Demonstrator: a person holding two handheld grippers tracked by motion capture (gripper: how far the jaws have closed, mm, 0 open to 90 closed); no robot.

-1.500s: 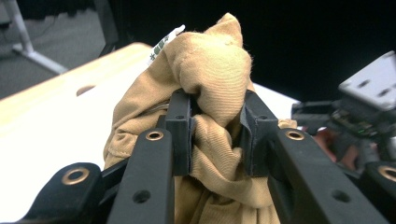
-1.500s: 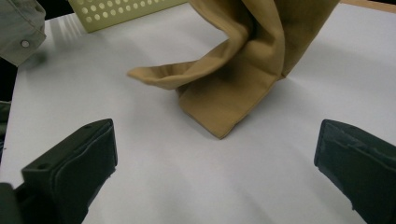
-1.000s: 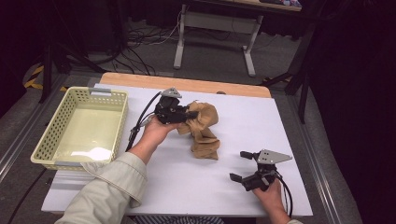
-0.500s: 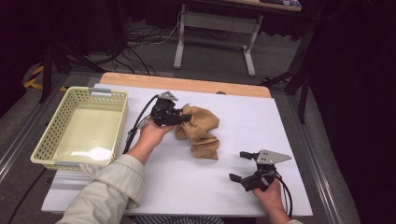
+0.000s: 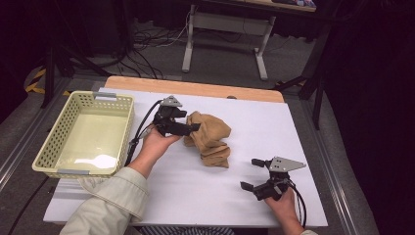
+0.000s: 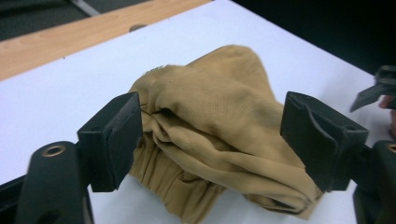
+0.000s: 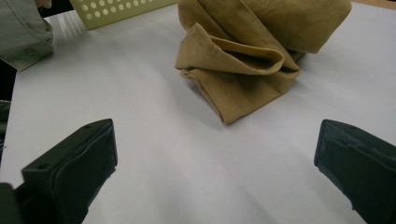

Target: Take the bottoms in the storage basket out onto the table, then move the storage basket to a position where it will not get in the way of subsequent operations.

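The left gripper [image 5: 192, 128] has just been opening its jaws; they now stand wide on either side of the tan cloth [image 5: 209, 137], the pads off the fabric. The right gripper [image 5: 250, 174] rests with jaws spread on nothing, at five o'clock from the cloth, well apart. The cloth lies crumpled mid-table. A cream basket [image 5: 51, 149] sits at nine o'clock, nothing between. Since earlier, the bundle has slumped lower. White table [image 5: 293, 122], wooden strip at twelve o'clock, dark room with cables beyond.
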